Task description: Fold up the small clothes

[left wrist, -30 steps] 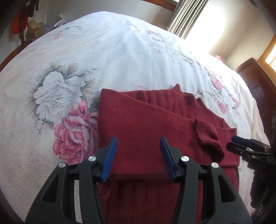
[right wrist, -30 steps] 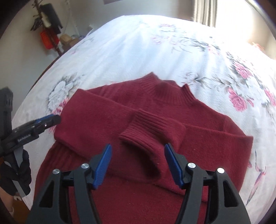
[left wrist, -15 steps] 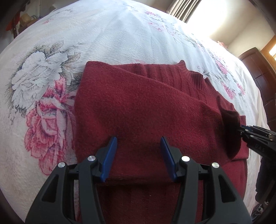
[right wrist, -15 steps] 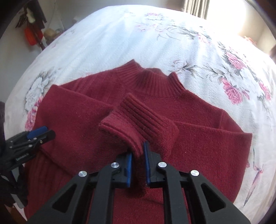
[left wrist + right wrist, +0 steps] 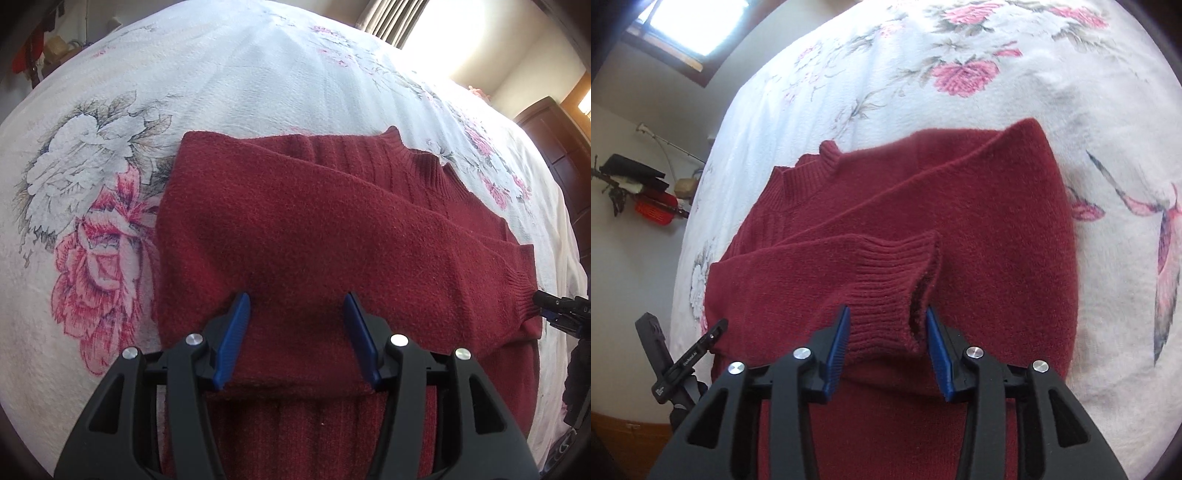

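Red sweater (image 5: 332, 236) w/ ribbed cuff (image 5: 886, 288) between spread right gripper (image 5: 886, 332); left gripper (image 5: 295, 332) spread; gripper lettering unreadable.

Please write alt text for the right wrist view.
The right gripper is open around the ribbed cuff of a sleeve folded across a dark red sweater, which lies on a floral bedspread. The left gripper shows at the left edge.

Left tool (image 5: 297, 338) and right tool (image 5: 886, 345) both gape wide.
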`<state>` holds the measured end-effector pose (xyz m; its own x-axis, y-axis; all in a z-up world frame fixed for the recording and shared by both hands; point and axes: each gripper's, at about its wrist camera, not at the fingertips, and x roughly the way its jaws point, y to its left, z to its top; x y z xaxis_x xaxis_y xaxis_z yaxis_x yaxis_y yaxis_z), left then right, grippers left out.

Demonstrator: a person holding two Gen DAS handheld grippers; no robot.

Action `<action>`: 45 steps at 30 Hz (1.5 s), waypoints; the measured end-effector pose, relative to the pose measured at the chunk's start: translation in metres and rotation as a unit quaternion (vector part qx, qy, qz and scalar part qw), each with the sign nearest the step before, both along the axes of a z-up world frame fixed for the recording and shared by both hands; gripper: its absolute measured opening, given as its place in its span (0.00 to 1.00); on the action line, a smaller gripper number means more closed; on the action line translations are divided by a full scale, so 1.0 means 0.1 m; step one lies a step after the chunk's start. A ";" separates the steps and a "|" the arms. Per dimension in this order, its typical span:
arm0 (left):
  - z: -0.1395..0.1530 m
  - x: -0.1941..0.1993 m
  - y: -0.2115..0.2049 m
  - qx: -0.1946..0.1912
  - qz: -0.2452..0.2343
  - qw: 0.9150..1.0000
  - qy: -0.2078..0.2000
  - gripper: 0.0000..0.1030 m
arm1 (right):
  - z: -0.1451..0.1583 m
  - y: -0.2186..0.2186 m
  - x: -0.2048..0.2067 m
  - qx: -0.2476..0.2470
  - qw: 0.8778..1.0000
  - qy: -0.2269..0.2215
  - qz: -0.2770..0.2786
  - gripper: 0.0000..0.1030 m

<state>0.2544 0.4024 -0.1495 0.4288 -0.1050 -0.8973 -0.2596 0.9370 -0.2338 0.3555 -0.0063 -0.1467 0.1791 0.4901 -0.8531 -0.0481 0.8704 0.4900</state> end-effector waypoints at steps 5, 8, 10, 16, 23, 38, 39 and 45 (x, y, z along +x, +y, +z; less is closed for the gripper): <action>-0.01 0.02 -0.01 0.004 -0.006 1.000 0.001 0.52 | 0.05 -0.01 -0.02 -0.013 1.000 -0.025 0.007 0.11; -0.02 0.02 -0.04 0.013 -0.010 1.000 0.002 0.52 | 0.02 0.02 -0.03 -0.070 0.997 -0.028 0.010 0.09; -0.02 0.02 -0.05 0.019 -0.013 1.000 0.002 0.52 | -0.11 0.04 -0.05 -0.097 0.995 -0.020 0.015 0.08; 0.12 -0.09 -0.07 0.015 -0.014 1.000 0.010 0.53 | -0.03 -0.08 -0.21 -0.077 0.996 -0.034 -0.009 0.21; 0.39 -1.10 -0.06 0.034 -0.036 0.999 0.010 0.60 | 0.39 -0.36 -1.30 -0.050 0.995 -0.084 0.027 0.36; 0.41 -3.35 0.11 0.030 -0.012 0.996 0.081 0.64 | 0.29 -1.16 -3.67 -0.038 0.999 -0.028 0.013 0.54; 0.40 -3.41 0.09 0.024 -0.012 0.996 0.082 0.64 | 0.27 -1.16 -3.72 -0.043 0.999 -0.026 0.013 0.54; 0.31 -3.55 -0.04 0.010 -0.016 0.996 0.086 0.66 | 0.06 -1.23 -3.81 0.013 1.000 -0.003 -0.013 0.54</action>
<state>-0.1010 0.3983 -0.1185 0.2654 -0.0971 -0.9592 -0.2646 0.9494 -0.1693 -0.0257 -0.1297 -0.1402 0.1969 0.5071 -0.8391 -0.0275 0.8584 0.5123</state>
